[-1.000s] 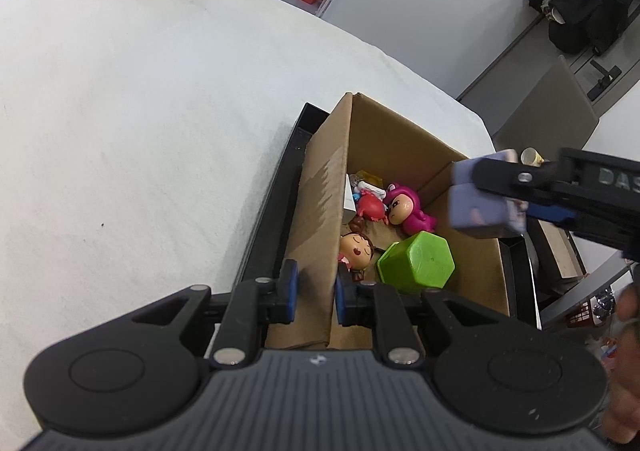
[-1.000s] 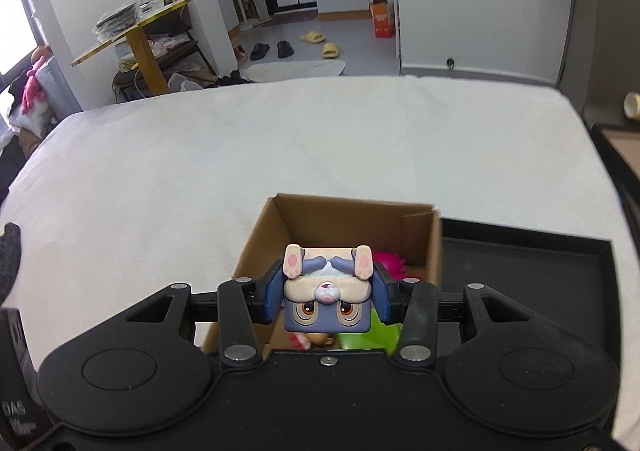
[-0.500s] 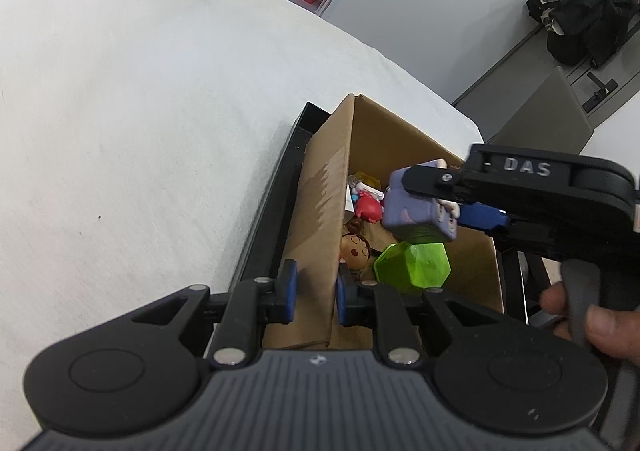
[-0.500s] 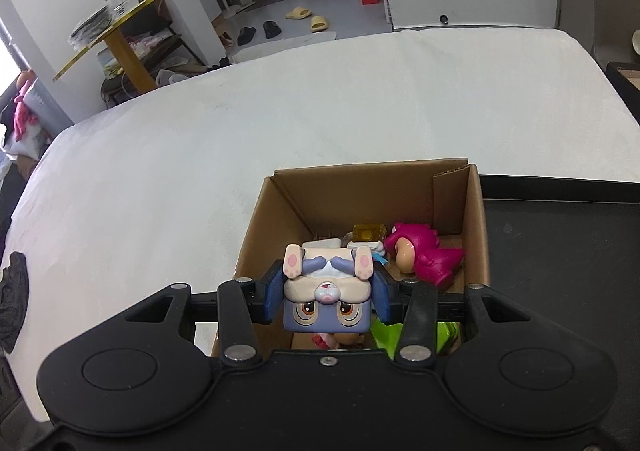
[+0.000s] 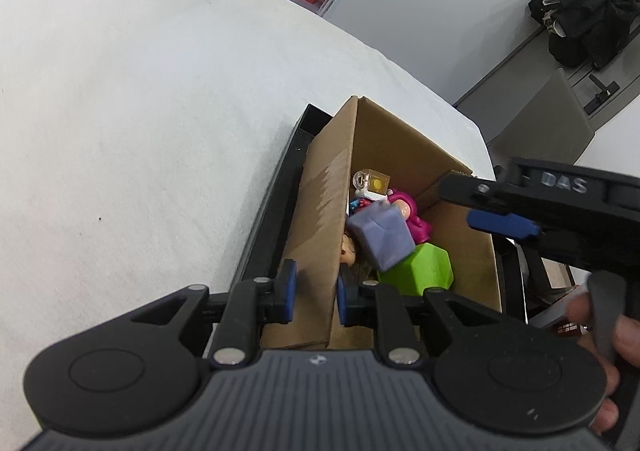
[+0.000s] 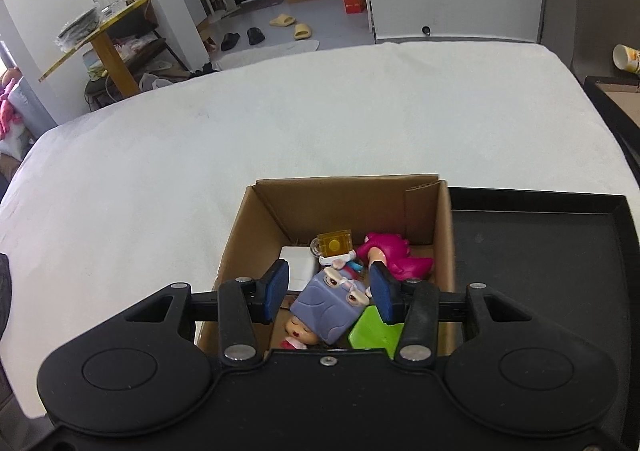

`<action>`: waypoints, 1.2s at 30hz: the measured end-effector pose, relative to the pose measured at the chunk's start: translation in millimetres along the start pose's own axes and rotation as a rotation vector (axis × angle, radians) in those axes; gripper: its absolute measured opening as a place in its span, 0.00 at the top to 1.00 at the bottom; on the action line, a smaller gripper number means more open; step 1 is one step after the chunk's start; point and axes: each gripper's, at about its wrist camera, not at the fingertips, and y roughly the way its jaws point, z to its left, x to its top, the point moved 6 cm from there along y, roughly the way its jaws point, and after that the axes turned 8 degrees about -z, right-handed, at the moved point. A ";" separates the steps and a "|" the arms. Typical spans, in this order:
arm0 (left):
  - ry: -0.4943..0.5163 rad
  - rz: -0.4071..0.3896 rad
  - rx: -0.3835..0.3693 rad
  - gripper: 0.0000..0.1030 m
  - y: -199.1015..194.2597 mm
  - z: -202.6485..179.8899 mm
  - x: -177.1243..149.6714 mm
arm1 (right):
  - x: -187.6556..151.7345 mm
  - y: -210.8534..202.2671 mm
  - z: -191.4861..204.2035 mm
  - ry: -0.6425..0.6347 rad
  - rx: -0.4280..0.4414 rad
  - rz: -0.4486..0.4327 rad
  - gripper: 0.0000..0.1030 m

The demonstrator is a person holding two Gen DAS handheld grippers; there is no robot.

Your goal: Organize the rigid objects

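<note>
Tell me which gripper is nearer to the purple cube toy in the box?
Right. The right gripper hangs open directly above the purple cube toy, which lies tilted on the other toys. The left gripper is off at the cardboard box wall, straddling it.

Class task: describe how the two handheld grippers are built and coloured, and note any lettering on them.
Both are matte black plastic. The left gripper has a ribbed grey deck, round side discs, silver screws and blue finger pads. The right gripper matches, with blue pads and raised "DAS" lettering on its side.
</note>
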 end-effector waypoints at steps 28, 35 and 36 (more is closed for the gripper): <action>0.167 -0.044 0.044 0.82 -60.3 -50.3 31.1 | -13.9 -81.0 -37.2 0.104 0.051 -0.089 0.37; 0.202 -0.036 0.042 0.75 -79.0 -59.7 35.7 | -21.8 -101.0 -44.8 0.116 0.039 -0.115 0.27; 0.203 -0.034 0.039 0.72 -81.9 -61.0 35.9 | -22.6 -104.8 -46.3 0.118 0.038 -0.119 0.24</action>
